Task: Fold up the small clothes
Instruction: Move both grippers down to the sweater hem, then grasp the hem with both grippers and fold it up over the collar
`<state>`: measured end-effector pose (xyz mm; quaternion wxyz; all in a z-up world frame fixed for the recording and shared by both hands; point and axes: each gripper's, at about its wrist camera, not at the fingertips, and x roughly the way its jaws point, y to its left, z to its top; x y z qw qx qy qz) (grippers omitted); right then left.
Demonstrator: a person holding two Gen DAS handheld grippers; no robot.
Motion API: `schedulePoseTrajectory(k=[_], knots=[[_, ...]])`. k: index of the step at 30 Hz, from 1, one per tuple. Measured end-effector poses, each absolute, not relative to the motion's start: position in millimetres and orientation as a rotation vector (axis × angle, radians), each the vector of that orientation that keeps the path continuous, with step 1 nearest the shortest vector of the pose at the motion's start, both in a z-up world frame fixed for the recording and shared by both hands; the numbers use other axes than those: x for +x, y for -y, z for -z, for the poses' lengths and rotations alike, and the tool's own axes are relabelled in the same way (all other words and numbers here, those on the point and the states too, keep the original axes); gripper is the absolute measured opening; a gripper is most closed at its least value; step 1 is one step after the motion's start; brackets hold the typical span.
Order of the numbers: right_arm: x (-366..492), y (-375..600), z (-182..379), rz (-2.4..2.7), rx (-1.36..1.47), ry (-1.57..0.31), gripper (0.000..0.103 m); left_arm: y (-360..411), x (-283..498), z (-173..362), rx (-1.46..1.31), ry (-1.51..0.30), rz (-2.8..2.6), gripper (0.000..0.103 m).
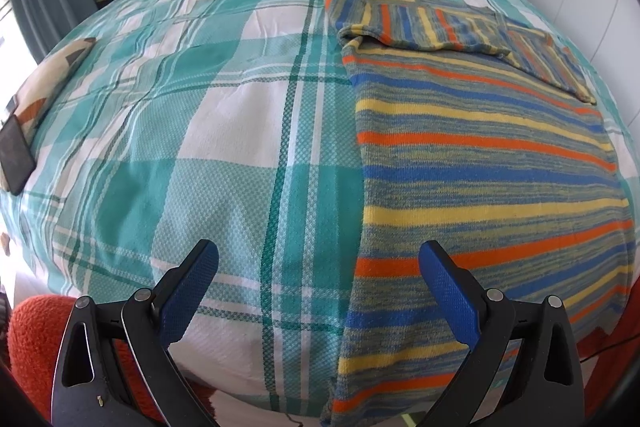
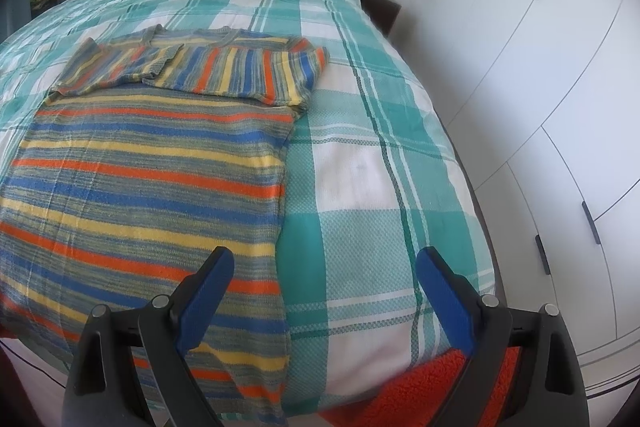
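Near edge of the bed: striped sweater (image 1: 480,163) lies flat on the checked bedspread (image 1: 224,131), its hem draping over the near edge, collar toward the far end.
Sleeves: both already folded in across the chest, so the body is a long narrow panel and the lengthwise fold looks next, I'd say!
Left gripper (image 1: 318,267): jaws spread wide, nothing between them, hovering over the sweater's left side edge near the hem.
Right gripper (image 2: 325,273): also released, empty, straddling the sweater's right side edge near the hem.
Handling: soft, light knit, floppy and a bit stretchy; it should sag and crease wherever it is unsupported, and it may cling to the woven bedspread.
Where to grab: the two hem corners at the near edge, pinching both layers together, then carry them up toward the collar.
Watch for: pinching the bedspread along with the knit.
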<state>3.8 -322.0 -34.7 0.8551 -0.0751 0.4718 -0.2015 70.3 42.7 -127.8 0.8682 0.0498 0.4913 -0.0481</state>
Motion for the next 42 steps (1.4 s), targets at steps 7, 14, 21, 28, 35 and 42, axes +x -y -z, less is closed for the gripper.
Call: schedulePoseTrajectory(k=[7, 14, 21, 28, 35, 42], knots=[[3, 326, 36, 0.423, -0.137, -0.997, 0.092, -48, 72, 133, 0.113, -1.062, 0.069, 0.101], [1, 348, 35, 0.463, -0.060, -1.005, 0.091, -63, 75, 139, 0.053, -1.110, 0.049, 0.101], [-2, 367, 36, 0.440, 0.039, -1.031, 0.091, -62, 64, 141, 0.056, -1.176, 0.091, 0.101], [-11, 395, 41, 0.184, 0.263, -1.198, 0.092, -51, 42, 159, 0.041, -1.357, 0.257, 0.100], [-21, 368, 87, -0.076, 0.345, -1.492, 0.091, -23, 30, 177, 0.164, -1.456, 0.319, 0.077], [-20, 332, 146, -0.165, 0.295, -1.685, 0.006, -21, 18, 190, 0.159, -1.545, 0.328, 0.007]])
